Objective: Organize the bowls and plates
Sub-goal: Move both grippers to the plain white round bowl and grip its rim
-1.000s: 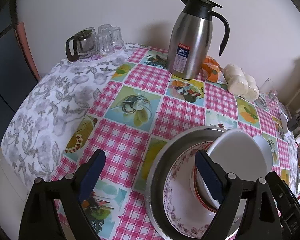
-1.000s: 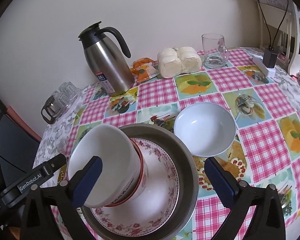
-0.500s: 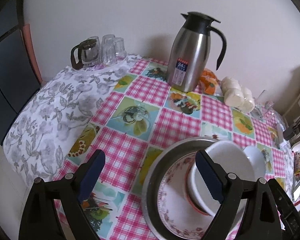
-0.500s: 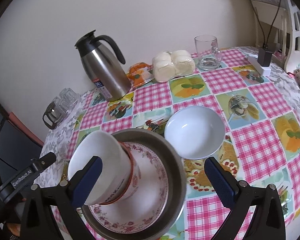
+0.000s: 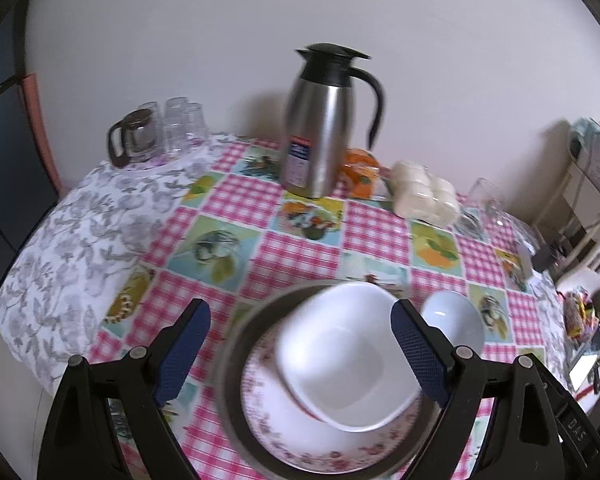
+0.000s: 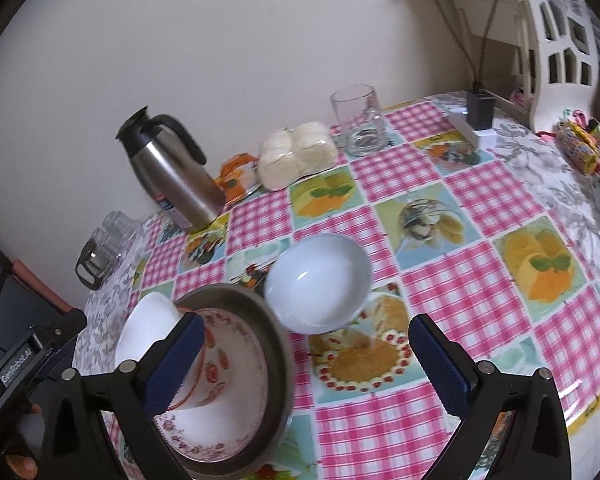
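Since the earlier frame the square bowl (image 5: 340, 356) has been tipped more upright inside the floral plate (image 5: 296, 436) and metal basin (image 5: 236, 344). Left claw (image 5: 300, 356) is spread wide around it, unheld; right claw (image 6: 304, 364) gapes empty below the round bowl (image 6: 318, 282).

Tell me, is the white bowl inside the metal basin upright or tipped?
Tipped: the white bowl leans on the floral plate, its mouth facing sideways.
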`<action>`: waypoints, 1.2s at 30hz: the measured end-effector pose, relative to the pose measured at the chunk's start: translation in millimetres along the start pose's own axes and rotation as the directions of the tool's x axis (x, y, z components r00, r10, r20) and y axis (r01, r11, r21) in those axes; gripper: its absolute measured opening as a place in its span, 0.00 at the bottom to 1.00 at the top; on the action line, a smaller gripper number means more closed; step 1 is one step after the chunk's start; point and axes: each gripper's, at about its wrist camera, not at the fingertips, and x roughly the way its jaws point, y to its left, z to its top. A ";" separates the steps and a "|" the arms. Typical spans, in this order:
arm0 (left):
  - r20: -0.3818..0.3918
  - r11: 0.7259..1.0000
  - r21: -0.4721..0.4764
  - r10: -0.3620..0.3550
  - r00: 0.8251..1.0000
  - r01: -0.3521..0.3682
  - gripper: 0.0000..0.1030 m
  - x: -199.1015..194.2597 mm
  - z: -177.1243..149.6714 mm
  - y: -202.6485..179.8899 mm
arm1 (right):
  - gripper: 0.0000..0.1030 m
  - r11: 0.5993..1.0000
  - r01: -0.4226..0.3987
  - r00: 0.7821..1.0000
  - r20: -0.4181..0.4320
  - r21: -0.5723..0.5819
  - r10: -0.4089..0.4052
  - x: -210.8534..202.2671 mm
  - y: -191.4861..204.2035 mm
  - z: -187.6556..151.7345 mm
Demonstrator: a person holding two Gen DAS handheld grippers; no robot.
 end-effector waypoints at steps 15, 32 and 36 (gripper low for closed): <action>-0.018 0.977 0.172 -0.128 0.992 0.129 0.89 6.7 -15.8 -98.1 | 1.00 0.993 0.061 0.998 0.002 0.100 -0.061 -5.6 -61.9 8.5; -0.094 0.953 0.255 -0.145 0.985 0.165 0.88 66.7 -25.3 -152.0 | 1.00 0.980 0.095 0.995 -0.041 0.173 -0.089 24.8 -97.1 14.2; -0.108 0.948 0.273 -0.141 0.984 0.166 0.79 81.4 -27.1 -158.3 | 1.00 0.977 0.100 0.995 -0.047 0.187 -0.093 35.6 -100.5 16.1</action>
